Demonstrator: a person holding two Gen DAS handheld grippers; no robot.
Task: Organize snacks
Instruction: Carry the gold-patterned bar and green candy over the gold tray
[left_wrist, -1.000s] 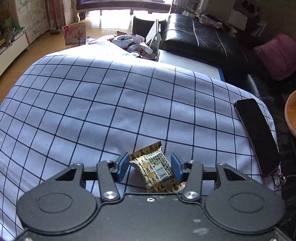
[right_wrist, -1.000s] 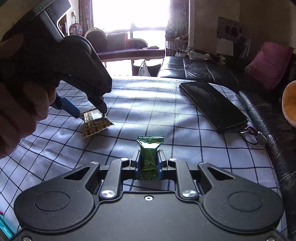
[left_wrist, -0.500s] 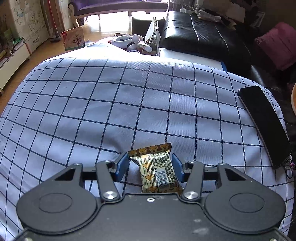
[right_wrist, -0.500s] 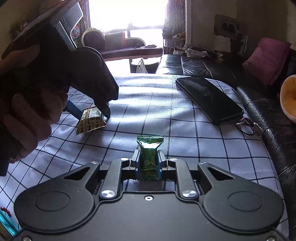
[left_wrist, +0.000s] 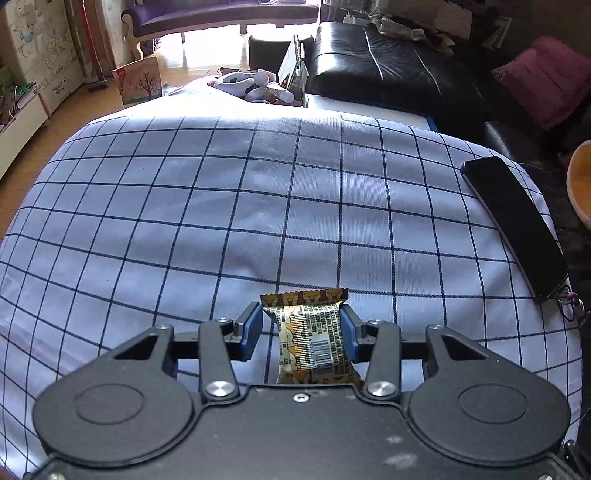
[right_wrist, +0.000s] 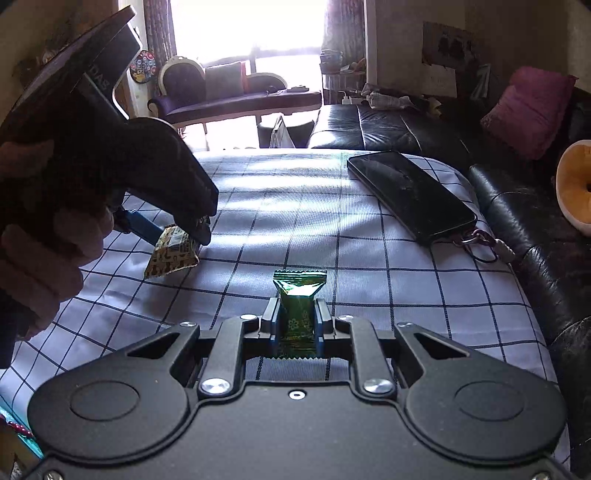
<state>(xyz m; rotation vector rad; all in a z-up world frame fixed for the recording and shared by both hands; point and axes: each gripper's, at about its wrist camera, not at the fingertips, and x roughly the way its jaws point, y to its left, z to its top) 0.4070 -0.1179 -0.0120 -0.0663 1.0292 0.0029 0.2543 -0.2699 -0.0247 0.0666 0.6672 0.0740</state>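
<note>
A brown and gold snack packet (left_wrist: 310, 339) lies between the blue pads of my left gripper (left_wrist: 301, 325). The right pad touches it; a small gap shows at the left pad. The packet looks lifted slightly off the checked cloth (left_wrist: 258, 206). It also shows in the right wrist view (right_wrist: 171, 251), held at the left gripper's tip (right_wrist: 184, 230). My right gripper (right_wrist: 297, 317) is shut on a green snack packet (right_wrist: 298, 306), held just above the cloth (right_wrist: 295, 229).
A black phone (left_wrist: 513, 225) lies at the cloth's right edge; it shows in the right wrist view (right_wrist: 410, 194) with a key ring (right_wrist: 480, 243). A black leather sofa (left_wrist: 388, 74) stands beyond. Clutter (left_wrist: 255, 85) sits at the far edge.
The left gripper's pads have closed in on the brown packet and the packet has straightened. The left gripper shifted a little. The right gripper still holds the green packet.
</note>
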